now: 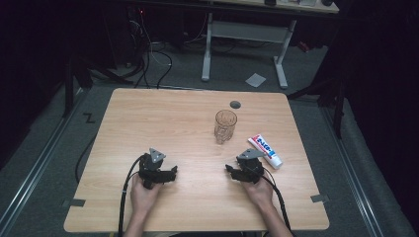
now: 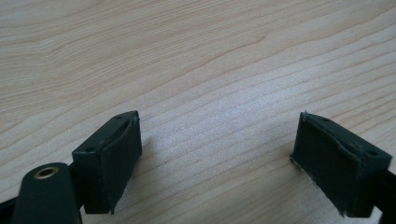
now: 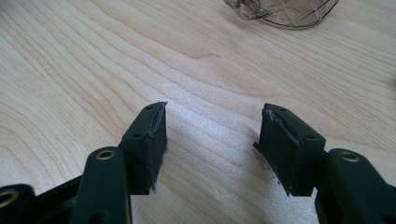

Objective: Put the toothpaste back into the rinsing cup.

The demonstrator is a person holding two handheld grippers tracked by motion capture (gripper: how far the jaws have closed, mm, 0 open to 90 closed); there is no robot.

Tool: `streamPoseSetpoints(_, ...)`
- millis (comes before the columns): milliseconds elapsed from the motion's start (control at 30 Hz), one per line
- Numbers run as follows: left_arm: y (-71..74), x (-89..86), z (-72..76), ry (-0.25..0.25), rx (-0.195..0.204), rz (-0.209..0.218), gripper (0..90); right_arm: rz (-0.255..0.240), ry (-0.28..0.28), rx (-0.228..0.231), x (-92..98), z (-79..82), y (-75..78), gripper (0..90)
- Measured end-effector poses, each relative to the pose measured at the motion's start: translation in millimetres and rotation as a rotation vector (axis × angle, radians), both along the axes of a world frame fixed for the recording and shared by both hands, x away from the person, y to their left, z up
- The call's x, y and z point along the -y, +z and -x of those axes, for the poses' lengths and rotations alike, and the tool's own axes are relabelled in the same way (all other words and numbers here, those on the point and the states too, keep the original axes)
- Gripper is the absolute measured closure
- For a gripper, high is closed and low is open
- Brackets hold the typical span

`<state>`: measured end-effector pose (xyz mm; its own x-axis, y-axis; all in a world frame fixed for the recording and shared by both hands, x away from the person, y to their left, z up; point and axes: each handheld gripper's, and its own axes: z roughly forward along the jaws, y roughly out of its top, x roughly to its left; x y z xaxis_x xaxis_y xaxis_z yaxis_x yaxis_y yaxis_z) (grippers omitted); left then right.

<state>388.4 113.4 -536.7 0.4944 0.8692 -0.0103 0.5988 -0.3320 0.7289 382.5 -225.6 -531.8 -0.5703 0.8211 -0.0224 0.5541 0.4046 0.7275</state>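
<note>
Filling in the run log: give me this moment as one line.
left gripper: open, empty | right gripper: open, empty | glass: upright, untouched | toothpaste tube: lying beside right gripper | table

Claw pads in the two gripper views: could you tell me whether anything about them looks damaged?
Yes. The right claw has pads frayed along the top edges, and the left claw has a pad ragged at its lower edge. Both claws are open, holding nothing.

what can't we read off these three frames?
- Glass: in the right gripper view the top edge cuts it off, leaving its base. In the high view, too small to tell whether it holds anything.
- Toothpaste tube: high view, print too small to read.
- Left gripper and right gripper: high view, jaw tips dark and too small to judge.
</note>
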Motion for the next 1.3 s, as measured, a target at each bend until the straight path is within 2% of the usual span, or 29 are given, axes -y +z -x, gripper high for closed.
streamPoseSetpoints(467,0.0,0.7,0.0,0.005,-0.001,-0.001,15.3,0.0,0.003,-0.003,-0.1,-0.3,-0.1,38.4)
streamPoseSetpoints(700,0.0,0.8,0.1,0.006,-0.001,-0.001,15.4,0.003,-0.026,-0.014,-2.4,1.3,-0.2,31.1)
streamPoseSetpoints(933,0.1,0.9,0.1,0.007,-0.001,-0.001,15.4,0.019,-0.042,-0.042,-4.5,3.0,3.0,32.2)
streamPoseSetpoints(1100,0.1,0.9,0.2,0.008,-0.001,-0.001,15.4,0.032,-0.043,-0.045,-4.7,5.3,4.8,35.3)
streamPoseSetpoints(1133,0.1,0.9,0.2,0.007,-0.002,-0.001,15.4,0.02,-0.038,-0.019,-3.0,8.7,6.4,38.7)
streamPoseSetpoints(1300,0.1,1.1,0.2,0.009,-0.002,-0.001,15.3,0.011,-0.028,-0.006,3.2,15.1,10.9,39.7)
